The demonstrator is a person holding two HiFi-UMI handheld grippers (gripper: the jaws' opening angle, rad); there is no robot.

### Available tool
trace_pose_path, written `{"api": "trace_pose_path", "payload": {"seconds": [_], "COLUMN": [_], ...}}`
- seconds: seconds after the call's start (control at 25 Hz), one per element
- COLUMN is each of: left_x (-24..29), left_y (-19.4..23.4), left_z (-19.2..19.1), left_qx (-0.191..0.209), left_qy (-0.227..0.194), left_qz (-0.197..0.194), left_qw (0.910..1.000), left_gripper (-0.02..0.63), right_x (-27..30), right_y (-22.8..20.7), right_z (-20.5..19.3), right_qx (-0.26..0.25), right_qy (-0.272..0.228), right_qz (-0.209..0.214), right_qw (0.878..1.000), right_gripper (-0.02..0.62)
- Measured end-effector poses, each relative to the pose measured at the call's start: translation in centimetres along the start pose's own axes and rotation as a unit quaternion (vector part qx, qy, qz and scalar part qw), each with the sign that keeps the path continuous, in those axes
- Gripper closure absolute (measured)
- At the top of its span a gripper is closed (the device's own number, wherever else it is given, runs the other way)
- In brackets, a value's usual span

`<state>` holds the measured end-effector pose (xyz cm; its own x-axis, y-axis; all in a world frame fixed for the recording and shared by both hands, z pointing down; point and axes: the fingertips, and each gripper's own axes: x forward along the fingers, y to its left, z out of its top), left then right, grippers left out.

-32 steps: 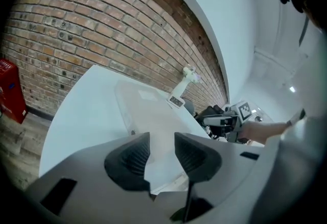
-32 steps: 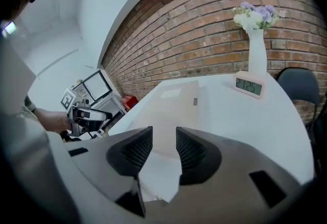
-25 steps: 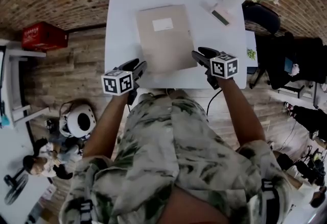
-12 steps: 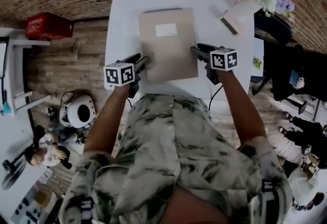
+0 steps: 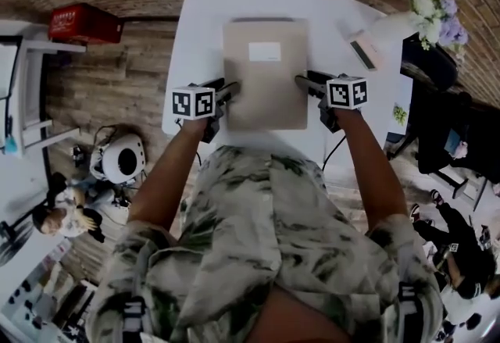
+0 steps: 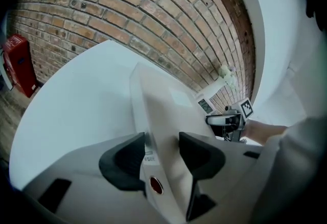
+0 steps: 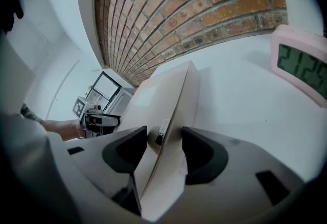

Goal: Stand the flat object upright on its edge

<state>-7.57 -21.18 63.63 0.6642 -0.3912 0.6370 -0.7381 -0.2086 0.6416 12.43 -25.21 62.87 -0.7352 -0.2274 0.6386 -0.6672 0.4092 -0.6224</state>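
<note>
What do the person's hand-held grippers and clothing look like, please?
The left hand-held gripper and right hand-held gripper each have pale grey fingers, dark pads and a white cube of black square markers. A dark cable trails from the right one. The shirt is short-sleeved, pale with dark marbling. Their jaws have just been opening, the beige folder between them.

The left gripper (image 5: 231, 89) and the right gripper (image 5: 301, 81) have moved forward from the near corners of the flat beige rectangular cardboard folder (image 5: 264, 91) to its 2 long sides. Their jaws have just been opening, and each pair now straddles a folder edge.
</note>
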Motion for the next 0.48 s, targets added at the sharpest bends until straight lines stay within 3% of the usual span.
{"api": "trace_pose_path", "payload": {"seconds": [0.48], "left_x": [-0.02], "left_y": [0.41], "left_z": [0.35], "left_qx": [-0.002], "left_qy": [0.018], "left_qz": [0.014], "left_qw": [0.9997], "left_gripper": [0.4], "right_x": [0.06], "right_y": [0.39], "right_z": [0.18], "right_qx": [0.004], "right_qy": [0.012], "right_qz": [-0.005], "right_qw": [1.0], "right_gripper": [0.391]}}
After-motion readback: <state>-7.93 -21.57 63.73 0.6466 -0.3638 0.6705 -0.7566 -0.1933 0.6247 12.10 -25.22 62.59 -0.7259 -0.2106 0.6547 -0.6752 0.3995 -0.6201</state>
